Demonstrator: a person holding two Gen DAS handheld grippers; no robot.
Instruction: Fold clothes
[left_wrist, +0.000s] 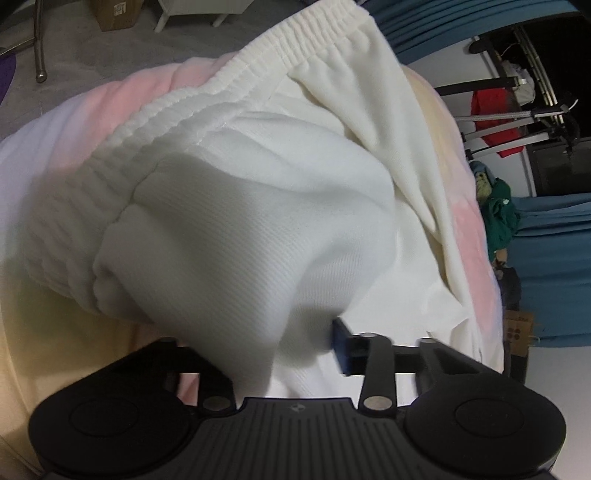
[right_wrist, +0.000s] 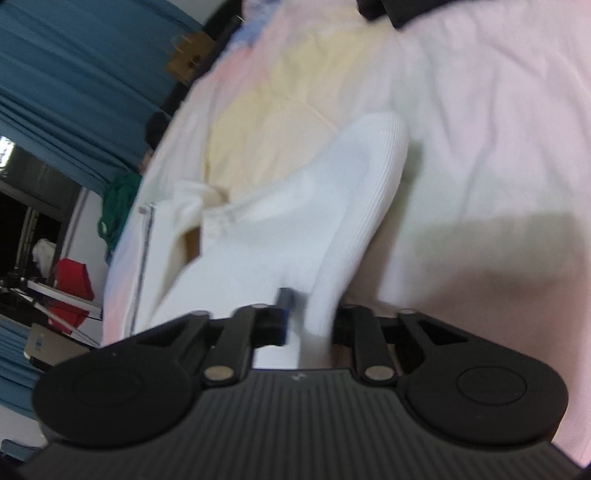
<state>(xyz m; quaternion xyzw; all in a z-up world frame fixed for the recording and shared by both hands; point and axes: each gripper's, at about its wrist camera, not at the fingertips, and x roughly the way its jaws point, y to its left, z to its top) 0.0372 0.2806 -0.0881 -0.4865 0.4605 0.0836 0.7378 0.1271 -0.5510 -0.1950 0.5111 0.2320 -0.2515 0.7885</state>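
In the left wrist view the left gripper (left_wrist: 295, 354) is at the bottom of the frame with white cloth bunched between its fingers; one blue pad (left_wrist: 341, 349) shows on the right, the other finger is buried under the fabric, so it is pinching the garment (left_wrist: 240, 221). That garment is white, ribbed knit, with a gathered elastic band (left_wrist: 236, 81) running across the top of the view, and it billows up right in front of the camera, lifted off the bed (left_wrist: 472, 240). The bed cover beneath is pink and pale yellow. In the right wrist view the right gripper (right_wrist: 308, 317) also pinches a fold of the same white garment (right_wrist: 295, 229): a blue pad (right_wrist: 285, 308) presses on the left of the fold, the other finger is hidden behind it. From there the cloth rises in a ridge and trails away over the bed (right_wrist: 480, 147), with a zip edge (right_wrist: 146, 236) lying at the left. Beyond the bed hang teal curtains (right_wrist: 74, 74), with a green cloth (right_wrist: 118, 206) and a red item (right_wrist: 72, 291) near a dark rack; the view is blurred.
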